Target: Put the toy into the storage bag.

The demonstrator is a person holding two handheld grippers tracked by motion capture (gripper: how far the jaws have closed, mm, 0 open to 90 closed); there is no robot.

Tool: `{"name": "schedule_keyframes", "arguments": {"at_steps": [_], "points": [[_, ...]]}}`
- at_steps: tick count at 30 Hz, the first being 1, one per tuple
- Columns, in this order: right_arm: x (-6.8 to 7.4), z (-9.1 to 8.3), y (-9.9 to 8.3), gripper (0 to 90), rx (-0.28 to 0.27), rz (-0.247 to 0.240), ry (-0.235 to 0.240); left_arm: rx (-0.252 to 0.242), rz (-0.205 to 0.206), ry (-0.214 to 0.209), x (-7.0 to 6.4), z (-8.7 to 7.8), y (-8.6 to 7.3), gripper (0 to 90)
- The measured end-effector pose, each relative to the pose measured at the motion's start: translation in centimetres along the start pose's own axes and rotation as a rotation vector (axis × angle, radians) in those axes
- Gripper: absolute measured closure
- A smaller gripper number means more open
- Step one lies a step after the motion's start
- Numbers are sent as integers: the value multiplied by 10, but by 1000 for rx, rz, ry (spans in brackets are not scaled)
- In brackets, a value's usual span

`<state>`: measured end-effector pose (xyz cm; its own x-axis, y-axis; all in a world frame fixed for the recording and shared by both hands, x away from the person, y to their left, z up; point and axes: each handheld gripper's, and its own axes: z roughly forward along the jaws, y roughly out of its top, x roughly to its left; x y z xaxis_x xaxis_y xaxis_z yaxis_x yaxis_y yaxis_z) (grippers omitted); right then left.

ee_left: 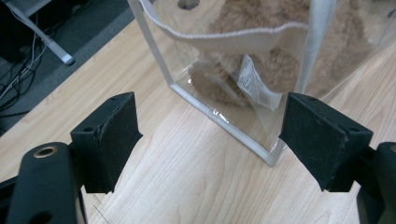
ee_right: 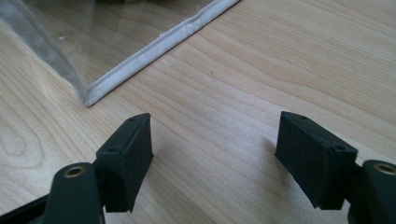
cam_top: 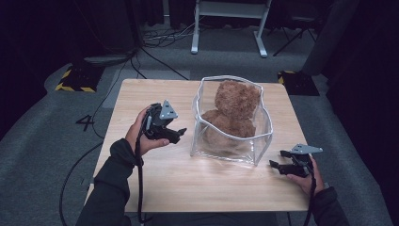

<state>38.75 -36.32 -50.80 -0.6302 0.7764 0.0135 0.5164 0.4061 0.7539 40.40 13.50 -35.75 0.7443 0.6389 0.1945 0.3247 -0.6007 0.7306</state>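
A clear plastic bag with white trim stands open-topped in the middle of the wooden table. Inside it sits a brown plush teddy bear, with a white label showing through the plastic. My left gripper hangs just left of the bag, open and empty, its jaws pointing at the bag's near corner. My right gripper rests low near the table's front right, a short way from the bag's right corner, open with nothing between its jaws.
Grey carpet surrounds the table, with black cables and a white desk frame behind it. Yellow-black striped blocks lie on the floor at both back corners. Bare tabletop stretches in front of the bag.
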Motion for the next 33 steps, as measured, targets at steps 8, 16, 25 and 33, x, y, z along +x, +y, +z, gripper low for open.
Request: {"name": "schedule_keyframes", "arguments": {"at_steps": [8,16,25,33], "points": [[0,0,0,272,-1,0,0,31,0,22,-2,6,-13,185],[0,0,0,272,0,0,-2,61,4,40,-5,9,-23,183],[0,0,0,272,0,0,-2,93,-11,47,-4,13,-40,183],[0,0,0,272,0,0,0,120,-31,48,-3,16,-54,182]]}}
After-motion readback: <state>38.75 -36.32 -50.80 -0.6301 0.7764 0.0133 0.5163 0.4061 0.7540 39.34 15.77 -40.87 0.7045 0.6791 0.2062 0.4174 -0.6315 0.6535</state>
